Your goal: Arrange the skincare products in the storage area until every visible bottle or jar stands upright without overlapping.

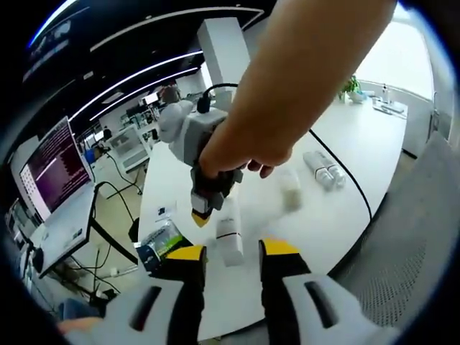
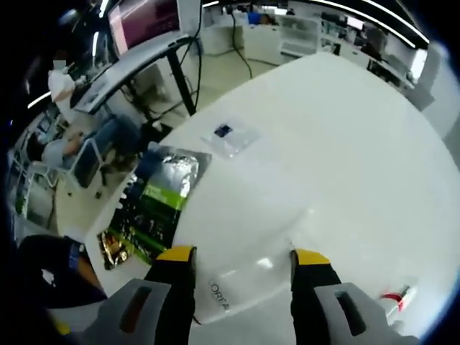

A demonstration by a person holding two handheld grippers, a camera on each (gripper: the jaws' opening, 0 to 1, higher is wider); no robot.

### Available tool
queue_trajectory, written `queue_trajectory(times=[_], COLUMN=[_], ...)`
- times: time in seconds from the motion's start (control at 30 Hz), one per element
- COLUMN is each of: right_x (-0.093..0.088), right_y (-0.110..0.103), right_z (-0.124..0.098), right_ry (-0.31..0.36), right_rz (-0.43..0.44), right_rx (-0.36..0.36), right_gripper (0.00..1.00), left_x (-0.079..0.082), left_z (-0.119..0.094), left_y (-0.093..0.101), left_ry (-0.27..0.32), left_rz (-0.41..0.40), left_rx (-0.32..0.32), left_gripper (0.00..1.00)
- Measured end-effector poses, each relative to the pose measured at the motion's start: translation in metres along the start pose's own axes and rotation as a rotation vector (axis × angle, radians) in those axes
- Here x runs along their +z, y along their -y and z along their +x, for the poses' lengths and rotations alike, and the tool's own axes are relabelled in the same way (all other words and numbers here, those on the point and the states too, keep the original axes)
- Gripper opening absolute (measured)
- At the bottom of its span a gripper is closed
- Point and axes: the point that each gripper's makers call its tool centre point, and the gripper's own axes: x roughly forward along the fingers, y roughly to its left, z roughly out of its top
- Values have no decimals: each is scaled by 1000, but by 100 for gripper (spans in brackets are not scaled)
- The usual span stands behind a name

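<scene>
My right gripper (image 2: 243,262): jaws spread around the white rectangular lotion box (image 2: 241,284) lying on the white table (image 2: 345,144).
My left gripper (image 1: 233,253): jaws apart, holding nothing.

From my station I count two grippers: my left one (image 1: 231,259) at the near edge, and my right one (image 1: 203,208) reaching in, held by one hand (image 1: 248,147). On the white table (image 1: 345,144) I make out one white tube (image 1: 228,237) between the jaws, one blurred white jar (image 1: 290,190), and one pair of clear bottles (image 1: 323,169) lying far right. I count two foil sachets (image 2: 154,205) and one small flat packet (image 2: 231,136)
</scene>
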Motion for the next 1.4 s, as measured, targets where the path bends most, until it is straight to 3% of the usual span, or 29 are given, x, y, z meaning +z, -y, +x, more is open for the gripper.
queue_trajectory(times=[0.13,0.23,0.4,0.5,0.6,0.7,0.8,0.9,1.0,1.13,1.23,1.3,1.4], right_x=[3,4,-7,-16,-12,-13,-8,-7,-8,-20,-28,-36,-38], right_y=[5,8,6,1,-2,0,-2,2,13,6,0,-2,-7], right_z=[-3,-7,-8,-9,-10,-9,-1,1,-1,2,5,5,4], right_ry=[14,27,-8,-32,-19,-49,-50,-49,-46,-90,-123,-163,-149], right_rz=[5,84,101,155,128,72,-63,-90,-63,7,-21,-66,-56], right_rx=[-4,-13,-38,-43,-55,-73,-36,-28,-49,-27,-21,-23,-10], right_gripper=[58,61,66,64,65,62,59,58,62,70,64,52,46], left_x=[0,-1,-1,-2,-2,-2,-2,-2,-2,-2,-2,-2,-3], left_z=[0,0,0,0,0,-1,-1,-1,-1,-1,-1,-1,0], left_y=[0,0,-1,-1,-1,-1,-2,-2,-3,-3,-3,-3,-2], left_ry=[-2,-3,-5,-6,-5,-5,-4,-5,-3,-2,-3,-5,-6], left_rz=[2,2,6,6,8,8,7,6,3,5,6,7,9], left_rx=[0,1,2,3,3,4,5,7,10,10,9,8,7], left_gripper=[24,24,23,23,22,22,22,21,21,20,20,20,20])
